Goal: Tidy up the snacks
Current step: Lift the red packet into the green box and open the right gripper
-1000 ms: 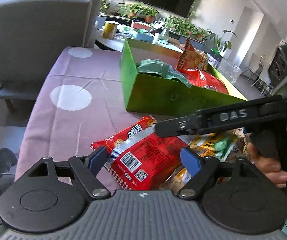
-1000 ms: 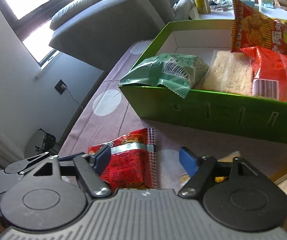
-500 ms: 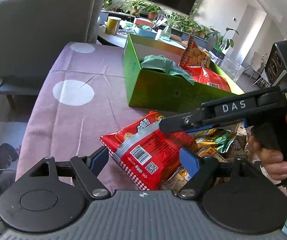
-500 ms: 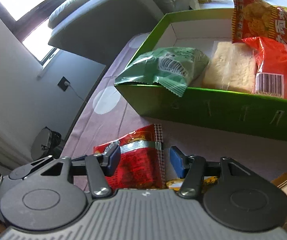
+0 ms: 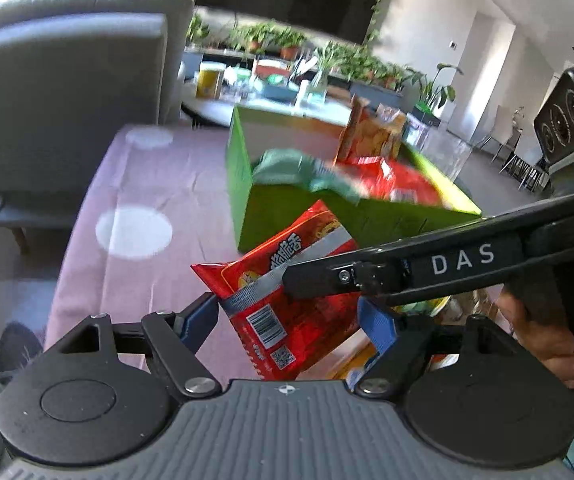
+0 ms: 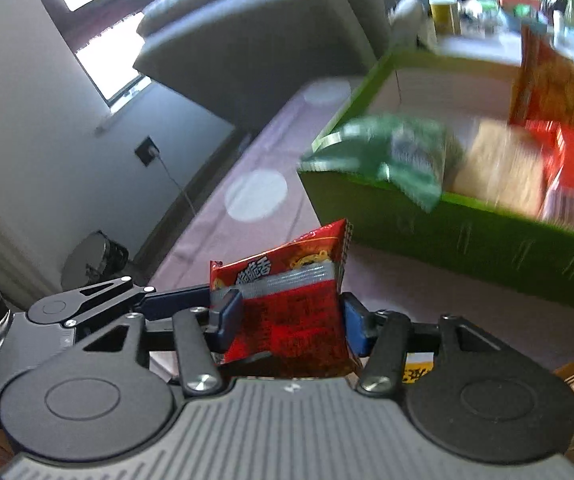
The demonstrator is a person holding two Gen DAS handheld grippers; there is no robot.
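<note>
**One red packet between both pairs of fingers**

You hold two grippers on one red snack packet (image 6: 287, 312), lifted clear of the worktop (image 5: 135, 184). Your left gripper (image 5: 291, 316) is closing, its blue fingers (image 5: 201, 316) just beside the packet's edges without pressing. Your right gripper (image 6: 293, 314) is closing too, its fingers (image 6: 231, 312) clamped on the packet's sides. Behind stands one green box (image 6: 447, 232) with four snacks inside: a green bag (image 6: 399, 152), a pale packet, and two red-orange ones. The worktop wears a mauve cloth with white dots; a grey sofa (image 5: 67, 88) and potted plants lie beyond. The right gripper's arm reads "DAS".
</note>
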